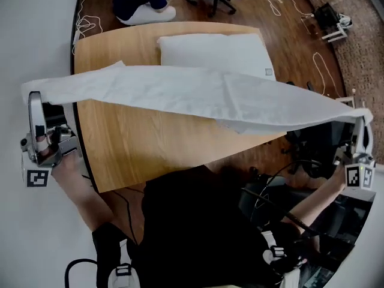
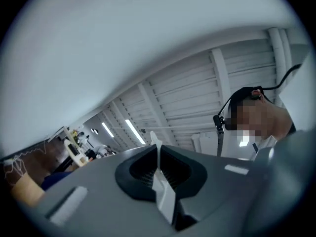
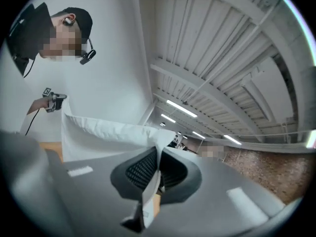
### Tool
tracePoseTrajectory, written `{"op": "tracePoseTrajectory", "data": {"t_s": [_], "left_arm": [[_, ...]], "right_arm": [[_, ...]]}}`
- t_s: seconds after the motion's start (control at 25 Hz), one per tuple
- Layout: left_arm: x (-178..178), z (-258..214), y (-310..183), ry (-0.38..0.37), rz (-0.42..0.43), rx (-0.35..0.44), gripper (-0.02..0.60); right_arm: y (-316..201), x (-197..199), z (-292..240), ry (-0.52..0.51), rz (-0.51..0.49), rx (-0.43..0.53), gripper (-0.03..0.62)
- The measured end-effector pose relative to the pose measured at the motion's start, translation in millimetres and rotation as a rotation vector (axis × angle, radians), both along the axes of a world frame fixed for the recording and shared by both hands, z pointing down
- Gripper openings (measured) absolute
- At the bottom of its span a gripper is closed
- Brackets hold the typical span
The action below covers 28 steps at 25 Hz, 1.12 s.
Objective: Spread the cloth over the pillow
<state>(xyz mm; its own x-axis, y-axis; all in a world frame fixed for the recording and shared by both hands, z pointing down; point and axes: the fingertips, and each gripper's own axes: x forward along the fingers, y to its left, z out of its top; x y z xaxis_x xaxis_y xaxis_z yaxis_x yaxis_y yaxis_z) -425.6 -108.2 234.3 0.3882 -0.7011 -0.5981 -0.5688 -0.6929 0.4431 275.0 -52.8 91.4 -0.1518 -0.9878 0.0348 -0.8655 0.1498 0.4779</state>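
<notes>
White cloth stretched over table, pinched by left tool, right tool.

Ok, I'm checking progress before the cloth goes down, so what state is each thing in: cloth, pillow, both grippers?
cloth: held up off the table, stretched between the two grippers, not yet laid on the pillow.
pillow: lying flat at the table's far side, uncovered.
left gripper: shut on one end of the cloth.
right gripper: shut on the other end of the cloth.
</notes>
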Motion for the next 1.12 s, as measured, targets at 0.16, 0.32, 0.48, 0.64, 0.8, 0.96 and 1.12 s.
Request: {"op": "tracePoseTrajectory", "data": {"t_s": [0.16,0.32,0.48,0.64,0.8,0.96,1.12], "left_arm": [[57,-47,27,0.013,-0.027,0.059,0.007],[111,-55,82,0.126,-0.118,0.114,0.006],[192,-54,124,-0.067,-0.271,0.065,0.006],[257,-90,144,-0.268,-0.33,0.096,0.006],[273,-136,160,-0.486,-0.485,0.163,0.006],[261,-128,138,-0.446,-0.527,0.141,0.006],[243,-101,116,-0.378,-0.542,0.093,0.006]], "right_arm": [[8,64,2,-0.028,-0.01,0.041,0.008],[22,131,14,-0.104,-0.094,0.08,0.008],[31,203,28,-0.22,-0.162,0.087,0.008],[25,256,39,-0.301,-0.176,0.087,0.008],[17,266,29,-0.35,-0.192,0.129,0.008],[15,266,24,-0.312,-0.132,0.108,0.008],[-1,275,38,-0.308,-0.078,0.068,0.008]]}}
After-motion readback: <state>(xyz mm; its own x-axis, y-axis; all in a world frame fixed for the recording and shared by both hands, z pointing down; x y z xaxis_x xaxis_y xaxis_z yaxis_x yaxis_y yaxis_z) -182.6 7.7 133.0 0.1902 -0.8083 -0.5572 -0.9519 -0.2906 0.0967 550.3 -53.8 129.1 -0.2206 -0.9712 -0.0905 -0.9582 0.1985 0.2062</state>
